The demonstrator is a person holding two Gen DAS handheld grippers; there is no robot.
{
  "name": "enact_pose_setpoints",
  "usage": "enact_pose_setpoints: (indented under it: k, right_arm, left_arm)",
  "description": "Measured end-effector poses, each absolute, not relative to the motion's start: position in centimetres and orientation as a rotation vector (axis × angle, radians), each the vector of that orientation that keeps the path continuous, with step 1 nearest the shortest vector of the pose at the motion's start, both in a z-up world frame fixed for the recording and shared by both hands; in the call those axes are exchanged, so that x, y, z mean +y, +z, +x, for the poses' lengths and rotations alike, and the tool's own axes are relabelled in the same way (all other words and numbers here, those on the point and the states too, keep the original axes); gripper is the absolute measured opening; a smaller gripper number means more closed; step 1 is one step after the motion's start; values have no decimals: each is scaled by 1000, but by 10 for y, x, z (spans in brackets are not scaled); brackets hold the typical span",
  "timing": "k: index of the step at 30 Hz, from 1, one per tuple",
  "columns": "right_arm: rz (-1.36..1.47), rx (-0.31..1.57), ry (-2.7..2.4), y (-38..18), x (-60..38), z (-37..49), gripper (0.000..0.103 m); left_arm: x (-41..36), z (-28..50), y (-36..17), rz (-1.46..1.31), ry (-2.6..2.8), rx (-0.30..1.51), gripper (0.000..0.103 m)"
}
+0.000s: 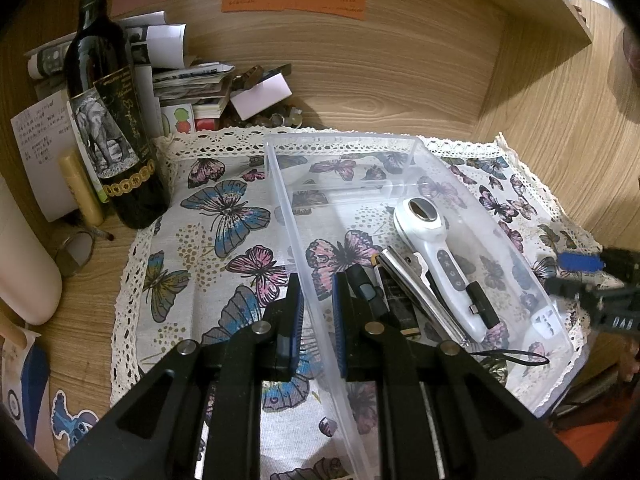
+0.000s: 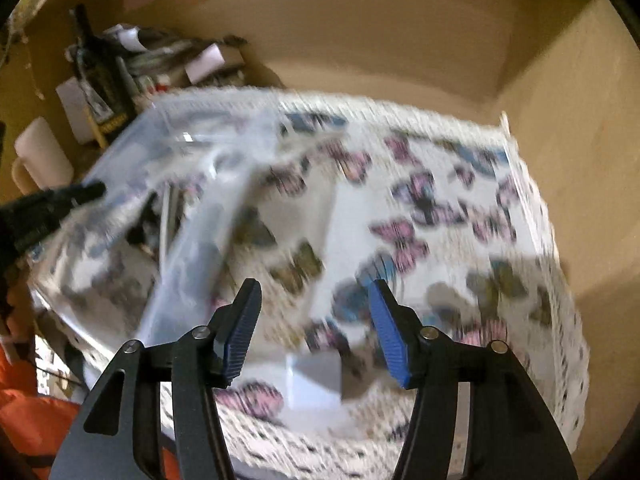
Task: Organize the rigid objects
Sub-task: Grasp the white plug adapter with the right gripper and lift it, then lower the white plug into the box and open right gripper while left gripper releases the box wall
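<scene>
A clear plastic bin (image 1: 404, 148) sits on a butterfly-print cloth (image 1: 224, 216). Inside lie a white handheld device (image 1: 436, 252), a metal clip-like tool (image 1: 416, 292), a small black adapter (image 1: 484, 304) and dark items near my fingers. My left gripper (image 1: 318, 292) straddles the bin's near-left wall, jaws closed onto it. My right gripper (image 2: 314, 320) is open and empty over the cloth, right of the bin (image 2: 200, 184); its view is motion-blurred. It also shows at the right edge of the left wrist view (image 1: 584, 272).
A dark wine bottle (image 1: 108, 128), papers and clutter (image 1: 192, 88) stand at the back left. A cream cup (image 1: 24, 264) is at the left. Wooden walls enclose the desk. A small white box (image 2: 316, 384) lies on the cloth below my right gripper.
</scene>
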State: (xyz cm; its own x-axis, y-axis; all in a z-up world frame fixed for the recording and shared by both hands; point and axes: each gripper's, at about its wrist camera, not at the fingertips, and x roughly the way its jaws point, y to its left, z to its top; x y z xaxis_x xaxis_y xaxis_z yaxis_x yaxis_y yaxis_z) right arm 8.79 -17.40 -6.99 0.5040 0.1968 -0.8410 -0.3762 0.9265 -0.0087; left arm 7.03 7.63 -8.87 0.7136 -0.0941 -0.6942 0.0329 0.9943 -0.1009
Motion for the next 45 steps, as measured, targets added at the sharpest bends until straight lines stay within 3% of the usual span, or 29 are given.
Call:
enact_pose_setpoints:
  k: [4, 6, 32, 45]
  right_arm:
    - [-260, 1035, 323, -87, -179, 82, 52]
    - [-278, 1068, 339, -96, -179, 81, 43]
    - [-176, 757, 361, -22, -153, 111, 43]
    - [-243, 757, 520, -30, -98, 118, 43]
  left_arm:
    - [76, 71, -89, -83, -67, 773, 13]
    - [76, 71, -89, -86, -66, 772, 13]
    - [76, 71, -89, -92, -65, 773, 13]
    - [76, 71, -89, -91, -66, 773, 13]
